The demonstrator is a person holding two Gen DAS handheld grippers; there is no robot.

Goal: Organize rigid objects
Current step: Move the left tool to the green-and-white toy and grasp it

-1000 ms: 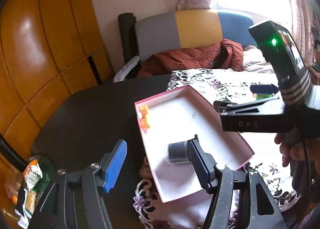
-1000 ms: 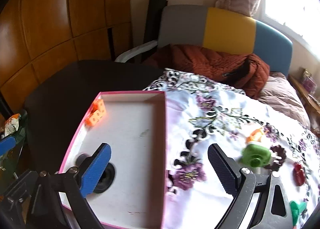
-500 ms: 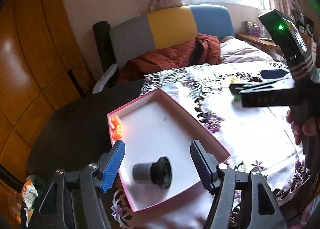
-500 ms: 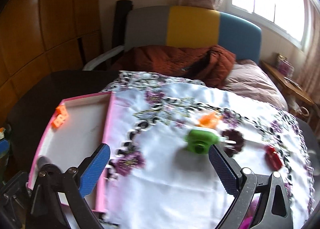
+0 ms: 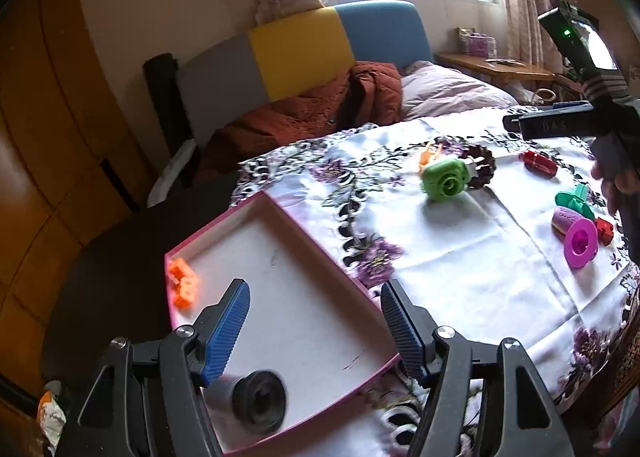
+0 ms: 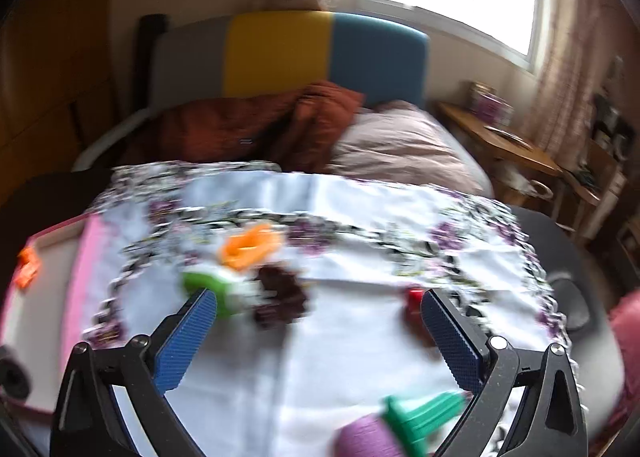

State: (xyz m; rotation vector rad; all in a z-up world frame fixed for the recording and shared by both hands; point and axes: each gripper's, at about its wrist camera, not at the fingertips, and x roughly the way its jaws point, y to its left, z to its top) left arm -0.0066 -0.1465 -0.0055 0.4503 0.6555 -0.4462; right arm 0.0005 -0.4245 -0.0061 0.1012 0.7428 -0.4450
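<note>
A pink-rimmed white tray (image 5: 280, 213) lies at the cloth's left edge. In it are an orange block (image 5: 182, 283) and a dark grey cylinder (image 5: 256, 401). My left gripper (image 5: 316, 321) is open and empty above the tray. On the floral cloth lie a green piece (image 5: 444, 179), an orange piece (image 5: 430, 153), a dark brown ring (image 5: 482, 165), a red piece (image 5: 538, 163), a teal piece (image 5: 576, 199) and a magenta piece (image 5: 578, 243). My right gripper (image 6: 318, 317) is open and empty over the cloth, between the green piece (image 6: 200, 283) and the red piece (image 6: 414, 295).
The dark round table (image 5: 112, 257) carries the floral cloth (image 5: 460, 257). A bed with a rust-coloured blanket (image 5: 312, 109) and a pillow stands behind it. A wooden wall is at the left, a bedside table (image 6: 504, 141) at the right.
Both grippers have swung right, away from the tray and toward the loose pieces on the cloth. The grey cylinder stays in the tray, now near the left gripper's base.
</note>
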